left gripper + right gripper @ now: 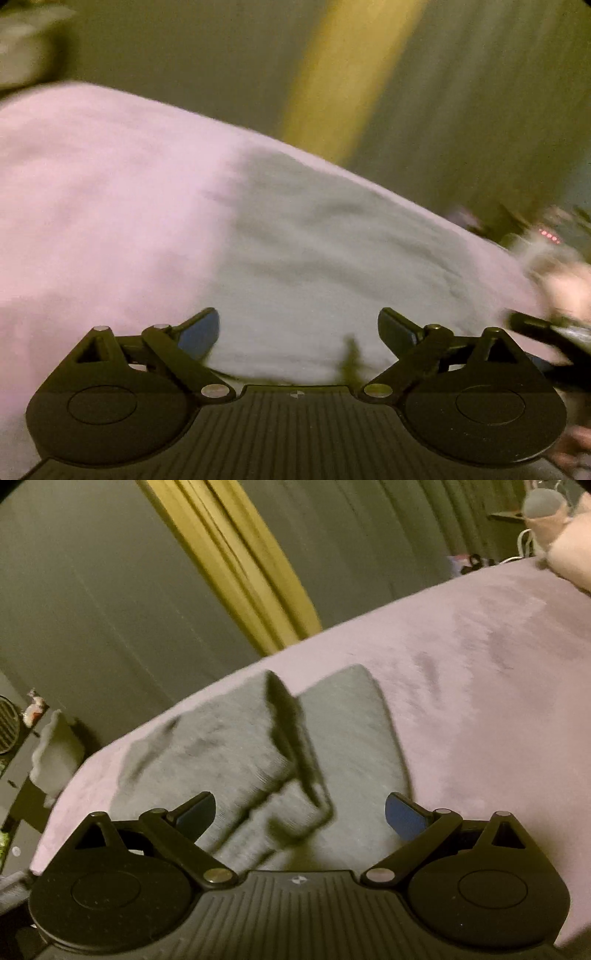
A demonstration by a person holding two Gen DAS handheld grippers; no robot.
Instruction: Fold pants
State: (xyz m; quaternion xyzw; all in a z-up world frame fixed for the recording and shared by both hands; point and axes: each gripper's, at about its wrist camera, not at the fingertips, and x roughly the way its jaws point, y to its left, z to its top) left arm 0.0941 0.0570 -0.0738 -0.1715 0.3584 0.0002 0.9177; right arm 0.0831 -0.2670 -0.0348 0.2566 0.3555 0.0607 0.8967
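Grey folded fabric pants (258, 760) lie near the pink bed's (480, 701) far edge; left tool (299, 328) and right tool (301, 812) both released, empty.

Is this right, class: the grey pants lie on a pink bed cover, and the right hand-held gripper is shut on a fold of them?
Not quite. In the right wrist view the right hand-held gripper is open, gripping nothing. The grey pants do lie on the pink bed cover.
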